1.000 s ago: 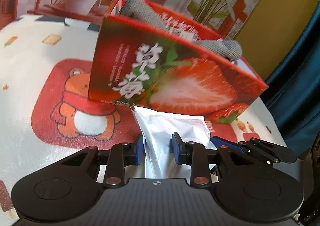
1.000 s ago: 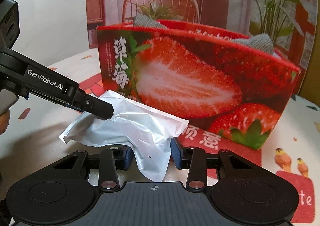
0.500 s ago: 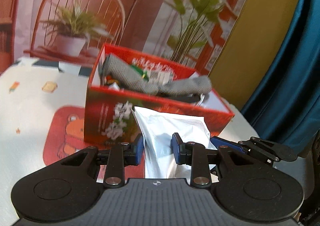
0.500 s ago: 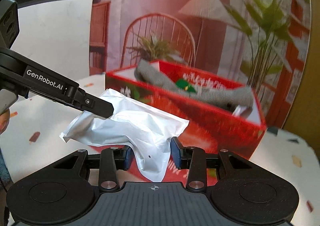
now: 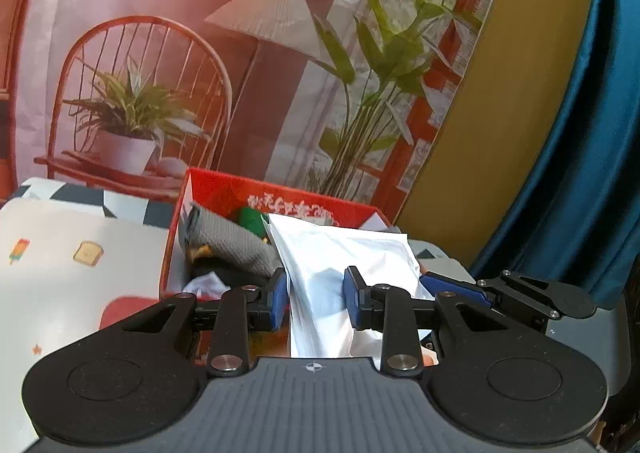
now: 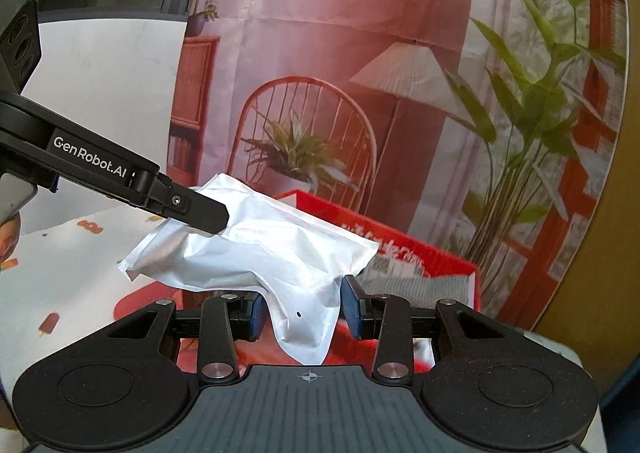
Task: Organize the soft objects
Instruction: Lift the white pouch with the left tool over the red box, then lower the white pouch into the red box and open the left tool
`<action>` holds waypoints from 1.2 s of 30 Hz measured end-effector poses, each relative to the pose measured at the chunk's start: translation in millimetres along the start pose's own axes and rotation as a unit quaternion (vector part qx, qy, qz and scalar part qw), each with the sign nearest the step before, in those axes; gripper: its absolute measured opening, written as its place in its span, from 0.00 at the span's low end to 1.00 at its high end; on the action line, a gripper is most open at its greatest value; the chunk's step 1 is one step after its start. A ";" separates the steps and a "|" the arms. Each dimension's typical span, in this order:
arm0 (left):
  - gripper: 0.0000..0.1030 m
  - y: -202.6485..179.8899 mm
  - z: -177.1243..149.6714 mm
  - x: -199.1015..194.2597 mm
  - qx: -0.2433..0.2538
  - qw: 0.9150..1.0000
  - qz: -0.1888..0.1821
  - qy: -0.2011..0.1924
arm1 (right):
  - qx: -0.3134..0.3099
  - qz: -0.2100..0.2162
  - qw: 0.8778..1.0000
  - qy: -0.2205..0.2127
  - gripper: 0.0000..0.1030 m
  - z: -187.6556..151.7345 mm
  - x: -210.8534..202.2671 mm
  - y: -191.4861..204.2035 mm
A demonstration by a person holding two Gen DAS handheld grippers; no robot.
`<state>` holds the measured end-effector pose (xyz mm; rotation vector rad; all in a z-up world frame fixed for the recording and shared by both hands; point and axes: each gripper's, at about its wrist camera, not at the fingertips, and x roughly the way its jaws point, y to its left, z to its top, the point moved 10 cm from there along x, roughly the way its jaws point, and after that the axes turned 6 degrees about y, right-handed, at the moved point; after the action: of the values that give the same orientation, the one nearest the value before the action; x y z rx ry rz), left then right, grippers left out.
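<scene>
White plastic pouch (image 6: 256, 249) pinched at opposite ends by left gripper (image 5: 316, 293) and right gripper (image 6: 302, 307), above red strawberry box (image 5: 280, 193) holding grey knitted cloth (image 5: 232, 241).

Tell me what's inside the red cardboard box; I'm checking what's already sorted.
Inside the red cardboard box: grey knitted cloth, something green, white fabric. The held white plastic pouch covers the rest.

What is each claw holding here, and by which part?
Both hold the soft white plastic pouch: left claw pinches one end, right claw a lower corner.
</scene>
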<state>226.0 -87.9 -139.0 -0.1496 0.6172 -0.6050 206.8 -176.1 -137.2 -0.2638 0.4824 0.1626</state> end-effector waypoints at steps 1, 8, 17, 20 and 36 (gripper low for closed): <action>0.32 1.2 3.0 3.1 -0.001 1.000 0.000 -0.001 | -0.003 -0.001 1.000 0.000 0.34 2.7 3.1 -2.2; 0.32 9.8 22.4 31.4 -0.003 1.000 0.005 0.006 | -0.016 -0.002 1.000 0.007 0.34 14.8 33.0 -17.5; 0.32 25.4 40.3 88.6 -0.030 0.999 0.008 0.040 | -0.001 -0.004 0.999 0.032 0.34 13.4 89.9 -49.9; 0.32 30.2 42.8 107.1 -0.029 0.998 0.013 0.052 | 0.000 -0.007 0.999 0.044 0.33 9.0 106.8 -59.1; 0.63 55.5 44.5 144.4 0.016 0.991 0.104 0.076 | 0.036 0.005 0.991 0.132 0.53 -26.7 162.8 -70.4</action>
<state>372.9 -127.3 -191.9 -0.0081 0.7600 -0.4255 352.7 -236.0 -222.8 -0.2133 0.7517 0.1198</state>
